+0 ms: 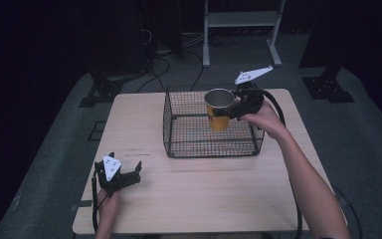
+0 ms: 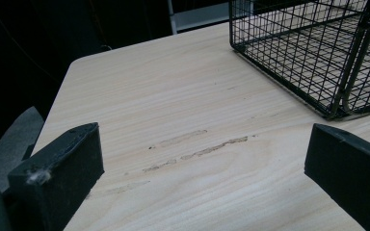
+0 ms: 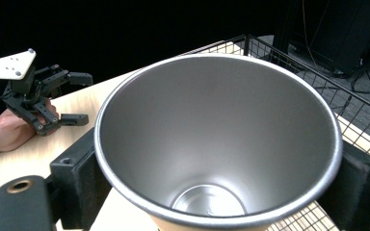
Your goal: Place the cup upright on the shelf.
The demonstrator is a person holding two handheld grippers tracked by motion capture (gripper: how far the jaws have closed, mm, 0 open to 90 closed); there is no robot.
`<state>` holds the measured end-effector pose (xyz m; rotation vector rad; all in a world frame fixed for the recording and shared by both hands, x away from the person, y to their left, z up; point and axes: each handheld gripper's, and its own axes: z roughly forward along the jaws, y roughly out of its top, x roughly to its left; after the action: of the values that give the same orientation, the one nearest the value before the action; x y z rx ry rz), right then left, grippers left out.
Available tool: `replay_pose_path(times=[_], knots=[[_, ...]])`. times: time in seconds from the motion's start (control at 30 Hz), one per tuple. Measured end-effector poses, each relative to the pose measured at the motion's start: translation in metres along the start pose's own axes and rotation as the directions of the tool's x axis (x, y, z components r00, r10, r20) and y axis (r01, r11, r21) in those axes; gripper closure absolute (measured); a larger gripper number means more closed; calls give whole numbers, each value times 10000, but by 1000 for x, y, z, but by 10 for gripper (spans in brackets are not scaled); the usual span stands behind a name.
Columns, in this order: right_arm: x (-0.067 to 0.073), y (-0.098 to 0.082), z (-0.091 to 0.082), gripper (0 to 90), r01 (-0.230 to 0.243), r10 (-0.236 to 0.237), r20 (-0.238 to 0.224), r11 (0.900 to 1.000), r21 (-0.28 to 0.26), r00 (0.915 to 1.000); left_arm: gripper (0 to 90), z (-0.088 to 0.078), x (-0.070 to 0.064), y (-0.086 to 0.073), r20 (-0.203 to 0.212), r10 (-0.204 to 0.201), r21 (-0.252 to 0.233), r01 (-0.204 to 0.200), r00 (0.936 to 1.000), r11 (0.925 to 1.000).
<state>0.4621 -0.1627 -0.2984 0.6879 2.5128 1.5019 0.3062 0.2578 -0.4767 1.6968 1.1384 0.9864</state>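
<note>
Right fingers point(image 1: 227, 108) clamped on the cup point(image 1: 218, 110), held upright over the wire basket point(image 1: 179, 130), not yet set in; left fingers point(image 1: 129, 175) wide apart w/ nothing between, resting on desk point(image 1: 204, 194), well away.

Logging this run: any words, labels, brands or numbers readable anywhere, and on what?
None readable. The cup in the right gripper shows a plain yellow side and bare metal inside; the wire basket, the table and the left gripper carry no lettering.
</note>
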Motion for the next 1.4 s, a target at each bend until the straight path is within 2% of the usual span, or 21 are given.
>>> replay_pose_path(times=[0.27,0.5,0.57,1.2,1.4], knots=[[-8,4,14,117,-75,75,-17,10000,-39,10000,0,0,0,0,25,-34,-11,34,10000,10000],[-17,-3,32,117,-261,261,-3,9994,219,9997,0,0,1,0,35,-42,-20,42,10000,10000],[-21,-7,39,116,-328,323,130,9987,383,9994,0,0,1,0,37,-50,-21,50,10000,10000],[-36,-21,72,115,-772,752,507,9963,384,9959,0,0,1,0,47,-43,-19,43,10000,10000],[-41,-29,86,115,-877,840,570,9940,653,9948,0,0,1,0,48,-57,-40,57,10000,10000]])
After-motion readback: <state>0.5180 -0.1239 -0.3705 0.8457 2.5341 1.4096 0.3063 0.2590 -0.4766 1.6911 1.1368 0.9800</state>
